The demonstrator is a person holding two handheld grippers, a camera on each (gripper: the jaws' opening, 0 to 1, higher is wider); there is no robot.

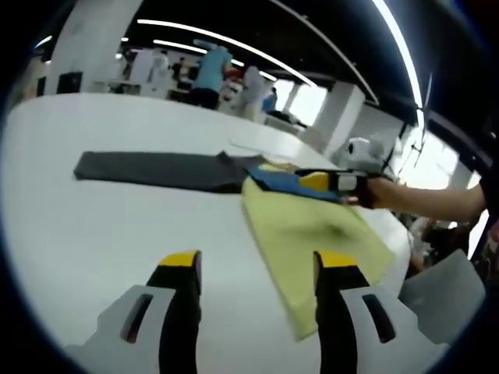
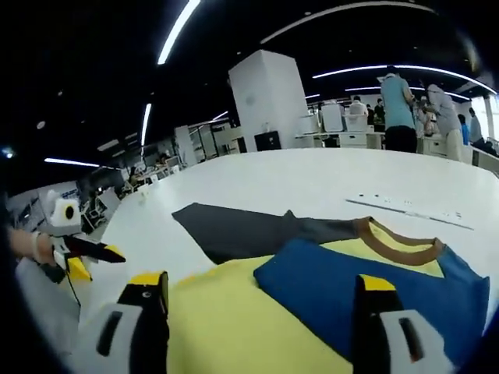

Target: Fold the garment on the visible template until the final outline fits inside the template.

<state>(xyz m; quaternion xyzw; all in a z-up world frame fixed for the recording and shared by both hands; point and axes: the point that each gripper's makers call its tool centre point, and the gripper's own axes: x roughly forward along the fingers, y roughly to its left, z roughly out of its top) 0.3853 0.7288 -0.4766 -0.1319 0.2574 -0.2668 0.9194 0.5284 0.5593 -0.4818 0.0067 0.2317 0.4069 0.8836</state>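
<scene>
A garment lies flat on the white table [image 1: 117, 226]. It has a yellow body [image 1: 312, 230], a blue panel [image 1: 277, 181] and a dark grey sleeve [image 1: 156, 170] stretching left. In the right gripper view I see the same yellow body [image 2: 226, 312], blue panel [image 2: 335, 288], grey sleeve [image 2: 242, 230] and a brown collar [image 2: 394, 245]. My left gripper [image 1: 257, 269] is open above the table at the yellow edge, holding nothing. My right gripper [image 2: 261, 288] hovers open over the garment. It also enters the left gripper view as the right gripper [image 1: 331, 183], held by a hand over the blue panel. The left gripper [image 2: 90, 253] shows at the far left.
Thin faint marks [image 2: 405, 209] run across the table beyond the collar. The table's right edge [image 1: 401, 241] lies close to the yellow cloth. Several people [image 1: 210, 74] stand at desks in the background, past a white pillar [image 2: 269, 97].
</scene>
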